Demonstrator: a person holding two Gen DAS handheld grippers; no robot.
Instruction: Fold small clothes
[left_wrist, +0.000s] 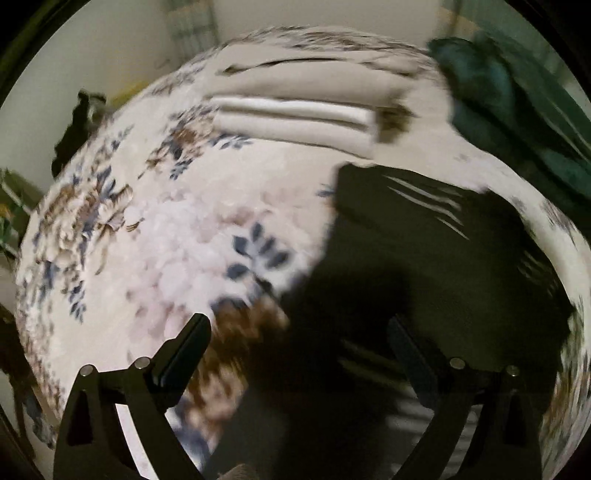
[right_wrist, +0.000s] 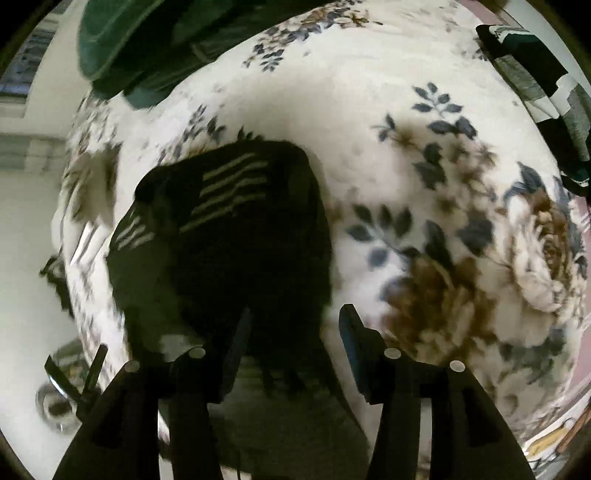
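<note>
Black garment (left_wrist: 424, 266): dark, with pale stripes, lying on the floral blanket (left_wrist: 147, 229), lower right of the left view, centre-left of the right view (right_wrist: 236, 229).
Left tool (left_wrist: 299, 332): jaws wide apart, holding nothing; the right finger sits over the garment.
Right tool (right_wrist: 295, 325): jaws parted above the garment's near edge (contact blurred, cannot tell).
Folded pale cloth (left_wrist: 303, 110): upper centre.
Green fabric (right_wrist: 147, 40): upper left.

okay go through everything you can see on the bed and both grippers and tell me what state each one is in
Black striped garment: partly folded, lying on the bedspread.
Left gripper: open, above the garment.
Right gripper: open, garment edge between its fingers.
Green clothes: heaped, unfolded.
Beige folded cloth: folded.
Checked garment: crumpled.
</note>
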